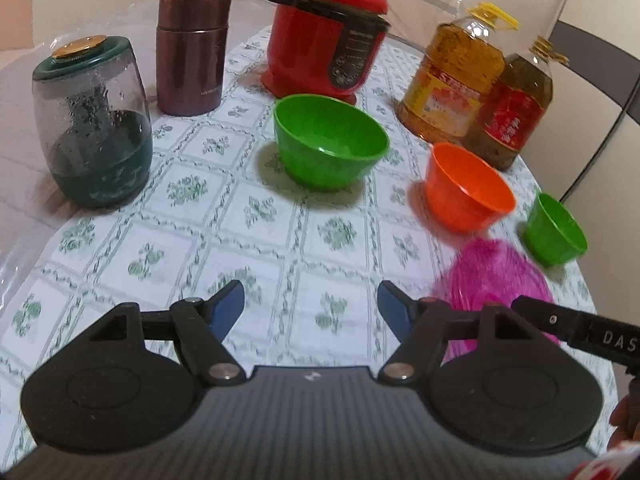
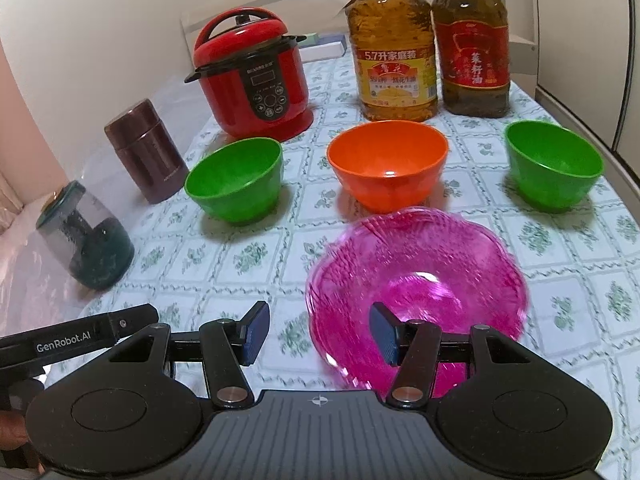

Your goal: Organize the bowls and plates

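Nothing is held yet: both grippers hang over the counter (image 2: pixel 224 268) with jaws spread and empty, so the work looks to be at the approach stage, before any first pick.

The right gripper (image 2: pixel 318 334) stands half spread, and its right-hand pad sits just over the near rim of the pink plate (image 2: pixel 420 280), a translucent, rippled, scallop-edged dish that looks like thin plastic. A grasp on that rim would call for one pad under the lip and one above it, since the edge is shallow and may flex.

The left gripper (image 1: pixel 311 312) is spread wider over bare tablecloth, a glossy sheet printed with green flowers in a lattice. Ahead of it and slightly to its right sits the large green bowl (image 1: pixel 330 144), smooth, opaque and steep-walled; pinching one wall would suit it.

Beyond the plate, straight ahead of the right gripper, stands the orange bowl (image 2: pixel 386 164), and further to its right the small green bowl (image 2: pixel 554 166), both of the same smooth plastic and likely to nest.

Farther off stand a glass jar with a dark green lid (image 1: pixel 94 128), a brown metal flask (image 1: pixel 192 52), a red electric cooker (image 2: pixel 250 74) and two large oil bottles (image 2: pixel 392 52).
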Motion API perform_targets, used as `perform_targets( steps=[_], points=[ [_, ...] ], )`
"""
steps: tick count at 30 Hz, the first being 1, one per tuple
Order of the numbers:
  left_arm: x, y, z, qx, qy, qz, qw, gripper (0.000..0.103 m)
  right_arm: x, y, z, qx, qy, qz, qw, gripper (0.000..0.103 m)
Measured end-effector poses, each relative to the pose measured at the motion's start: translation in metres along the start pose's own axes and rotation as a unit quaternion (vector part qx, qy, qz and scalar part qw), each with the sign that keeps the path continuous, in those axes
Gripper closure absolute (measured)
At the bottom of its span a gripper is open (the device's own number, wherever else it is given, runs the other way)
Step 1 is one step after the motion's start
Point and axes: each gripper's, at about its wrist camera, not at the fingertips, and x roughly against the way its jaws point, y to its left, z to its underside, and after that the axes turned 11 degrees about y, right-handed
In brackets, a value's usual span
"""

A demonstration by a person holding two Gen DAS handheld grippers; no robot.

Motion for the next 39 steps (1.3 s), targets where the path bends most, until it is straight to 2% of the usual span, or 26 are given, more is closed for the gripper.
perform_targets(
  steps=[9, 13, 17, 21, 24, 33, 39],
  points=[
    [-0.029, 0.021, -0.065, 0.033, -0.004, 0.013, 0.9993, 0.033, -0.04, 0.012, -0.061, -0.023, 0.0, -0.045, 0.999, 0.048],
    [-0.047, 0.028, -0.091, 0.053, -0.007, 0.018, 0.9984, 0.036, -0.065, 0.016, -0.087, -0.039, 0.006, -0.065, 0.997, 0.048],
    [-0.068, 0.037, -0.116, 0.079, -0.004, 0.027, 0.9965, 0.043, -0.091, 0.019, -0.11, -0.052, 0.014, -0.068, 0.996, 0.048],
    [-0.088, 0.043, -0.137, 0.084, -0.011, 0.023, 0.9961, 0.045, -0.116, 0.014, -0.127, -0.077, 0.031, -0.077, 0.994, 0.048],
    [-0.103, 0.05, -0.151, 0.098, -0.008, 0.036, 0.9945, 0.046, -0.131, 0.012, -0.141, -0.087, 0.036, -0.075, 0.993, 0.048],
    [-0.136, 0.055, -0.177, 0.102, -0.001, 0.044, 0.9938, 0.064, -0.167, 0.025, -0.165, -0.077, 0.05, -0.072, 0.993, 0.049],
    [-0.15, 0.053, -0.185, 0.081, 0.013, 0.041, 0.9958, 0.074, -0.19, 0.027, -0.172, -0.08, 0.066, -0.063, 0.993, 0.063]
  ],
)
